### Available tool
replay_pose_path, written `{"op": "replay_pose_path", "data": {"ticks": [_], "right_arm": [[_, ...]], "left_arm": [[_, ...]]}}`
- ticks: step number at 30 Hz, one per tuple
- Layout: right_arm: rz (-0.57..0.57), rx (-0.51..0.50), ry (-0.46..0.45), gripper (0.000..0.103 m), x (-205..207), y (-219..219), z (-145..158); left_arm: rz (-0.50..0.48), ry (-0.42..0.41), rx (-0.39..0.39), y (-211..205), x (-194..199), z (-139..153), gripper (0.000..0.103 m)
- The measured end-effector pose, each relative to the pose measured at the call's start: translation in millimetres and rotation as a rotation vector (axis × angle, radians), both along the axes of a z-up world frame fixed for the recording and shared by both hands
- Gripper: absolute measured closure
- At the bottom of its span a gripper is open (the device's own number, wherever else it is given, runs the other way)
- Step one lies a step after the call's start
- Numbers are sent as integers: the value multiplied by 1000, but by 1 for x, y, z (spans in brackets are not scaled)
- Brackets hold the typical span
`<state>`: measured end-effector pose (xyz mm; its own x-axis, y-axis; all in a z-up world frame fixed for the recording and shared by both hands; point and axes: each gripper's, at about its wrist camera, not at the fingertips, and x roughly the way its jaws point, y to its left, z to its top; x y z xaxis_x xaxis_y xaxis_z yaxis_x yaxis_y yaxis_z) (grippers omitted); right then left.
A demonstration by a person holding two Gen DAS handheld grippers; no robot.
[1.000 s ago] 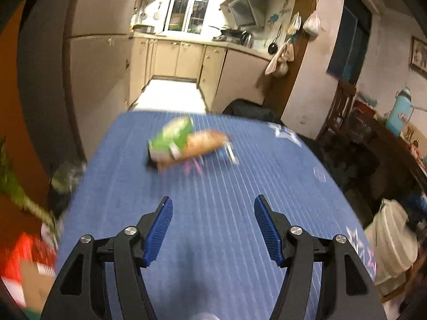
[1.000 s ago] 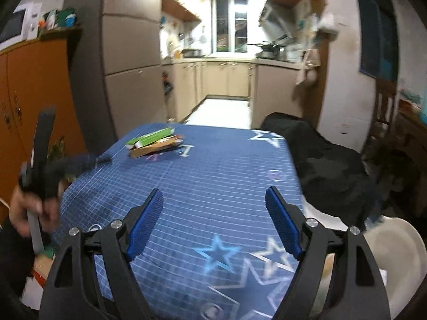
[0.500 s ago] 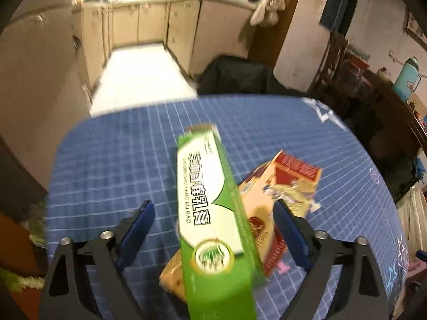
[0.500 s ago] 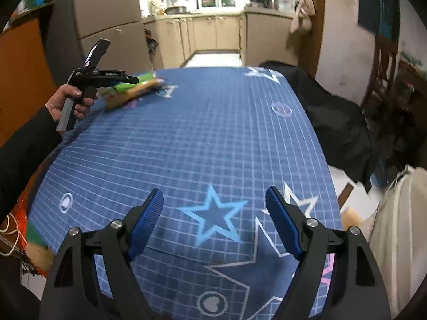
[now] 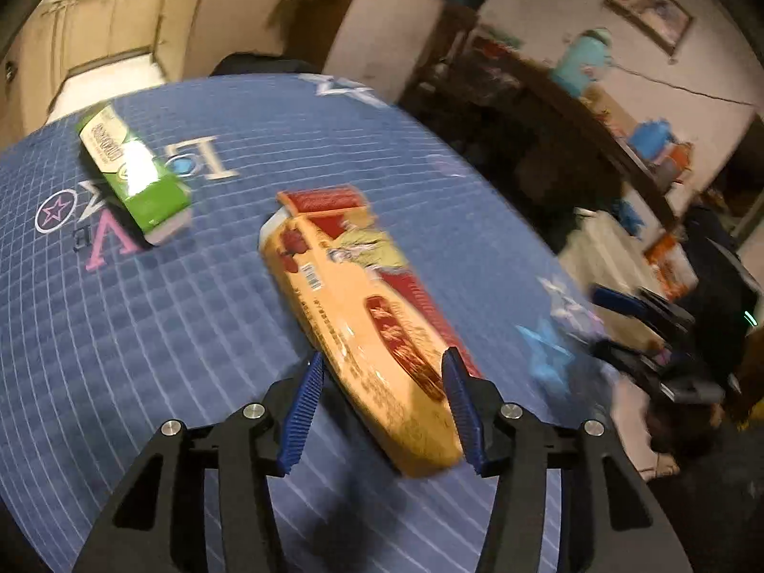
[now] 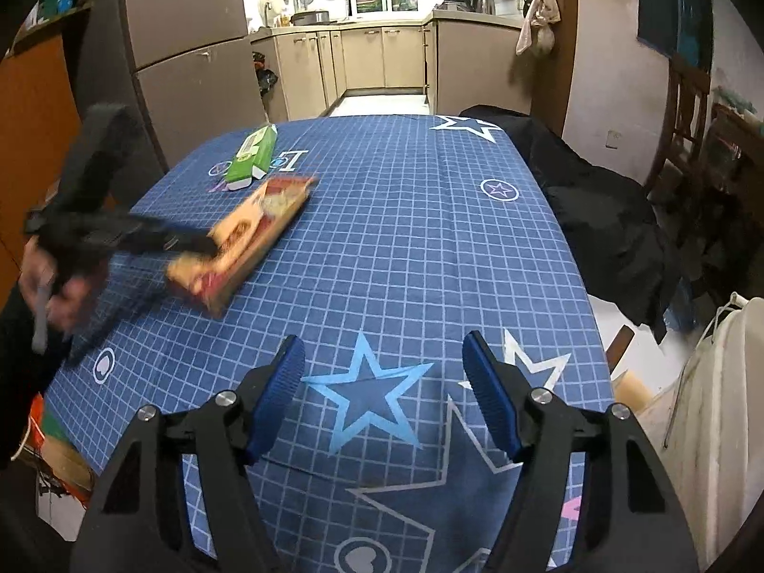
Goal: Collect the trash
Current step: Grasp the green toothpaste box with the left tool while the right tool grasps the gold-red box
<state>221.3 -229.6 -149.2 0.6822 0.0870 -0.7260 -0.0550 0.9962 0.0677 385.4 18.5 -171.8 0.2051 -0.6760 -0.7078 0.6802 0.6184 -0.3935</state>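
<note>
A long orange and red snack box is held in my left gripper, its near end between the blue pads and lifted a little off the blue tablecloth. The right wrist view shows the same box tilted in the left gripper. A green box lies flat on the cloth farther back; it also shows in the right wrist view. My right gripper is open and empty over the near end of the table.
The table's right edge drops to a black chair cover. A white bin stands at the near right. Red packaging lies on the floor at the left. Kitchen cabinets are behind.
My left gripper has closed on the orange box and pulled it out from under the green box, toward the near right. The green box now lies alone. The right gripper stays open.
</note>
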Motion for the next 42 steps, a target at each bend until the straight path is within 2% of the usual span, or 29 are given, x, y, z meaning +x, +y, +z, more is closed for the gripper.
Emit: {"op": "replay_pose_path", "data": {"ticks": [2,3,5,6,9,11,13,16,18,19,20,21,22,24,27,31,32,33,35,38,41,42], "right_arm": [[-2,7,-1,37,3,-2,0],[1,13,1,37,5,-1,-1],[11,24,-10,35,10,5,1],[19,31,-14,32,12,9,2],[58,40,-26,31,15,30,5],[84,31,-44,31,13,42,8],[91,17,-50,30,11,46,8],[75,15,-36,30,10,42,6],[68,34,-18,30,11,40,4],[69,34,-14,30,12,41,4],[73,31,-15,30,13,44,5],[82,24,-23,30,13,49,6],[87,18,-29,30,14,53,7],[95,23,-38,30,20,62,8],[93,65,-41,30,31,75,11],[71,109,-20,16,51,92,11],[69,119,-11,16,56,96,10],[63,125,7,14,64,102,7],[51,127,55,13,78,110,-1],[36,99,114,13,94,125,-14],[-1,29,172,14,107,133,-34],[-20,8,137,21,104,132,-34]], "left_arm": [[35,-48,-14,14,-8,15,47],[85,-84,-31,29,-5,28,37],[225,-179,-17,51,8,49,24],[291,-205,-8,59,15,54,22],[419,-201,-16,64,56,67,21],[483,-205,45,51,82,64,20],[528,-164,104,31,112,52,20],[626,-161,235,16,137,34,20],[647,-127,256,12,150,19,20],[665,-112,275,11,155,14,21],[677,-88,279,13,159,10,29],[680,-36,251,17,162,3,51],[693,-35,227,21,162,2,54],[675,-46,184,26,155,4,67],[705,-118,131,43,124,23,71],[746,-222,45,82,65,55,72],[748,-234,34,90,51,60,73],[751,-243,22,98,36,64,81],[762,-260,5,114,8,67,81],[771,-274,-4,126,-21,69,82],[766,-272,-2,128,-34,64,85],[755,-262,-6,128,-36,61,85]]}}
